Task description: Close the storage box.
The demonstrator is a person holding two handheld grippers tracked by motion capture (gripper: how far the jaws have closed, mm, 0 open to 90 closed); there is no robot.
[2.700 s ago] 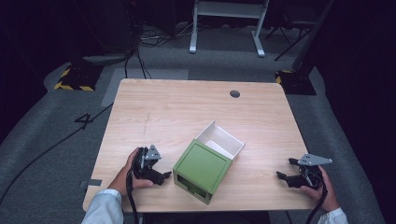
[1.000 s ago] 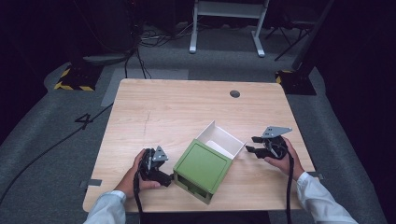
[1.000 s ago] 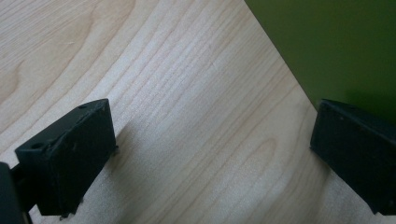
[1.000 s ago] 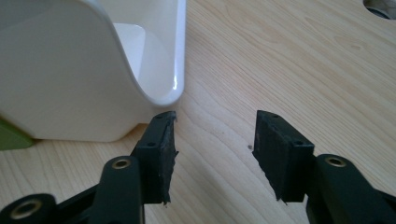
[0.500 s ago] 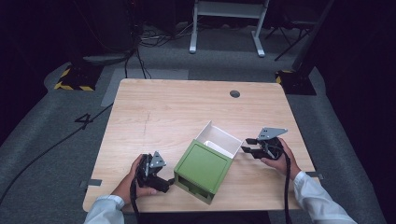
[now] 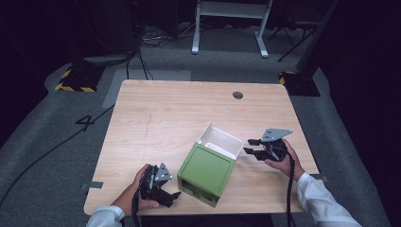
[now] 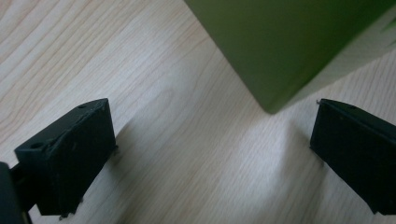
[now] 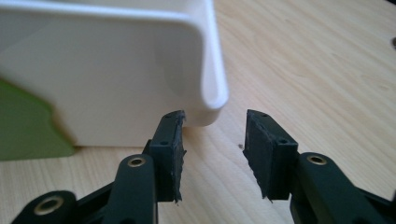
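A pale wood tabletop (image 6: pixel 156 123) fills the middle of the high view, with a small round hole (image 6: pixel 238 95) near its far edge. Toward the near side sits a green box (image 6: pixel 206 174), and a white inner tray (image 6: pixel 219 141) is slid partway out of its far end, open at the top. The right gripper (image 6: pixel 251 146) is held just beside the tray's right corner, pointing at it; in the right gripper view its fingers (image 8: pixel 170 149) stand apart with nothing between them, one pad close against the tray's rounded white corner (image 8: pixel 212 100). The left gripper (image 6: pixel 170 194) lies low on the tabletop near the front edge, just left of the green box; in the left gripper view its fingers (image 7: pixel 74 149) are spread wide over bare wood, the green box's corner (image 7: pixel 271 107) between and beyond them, ungripped
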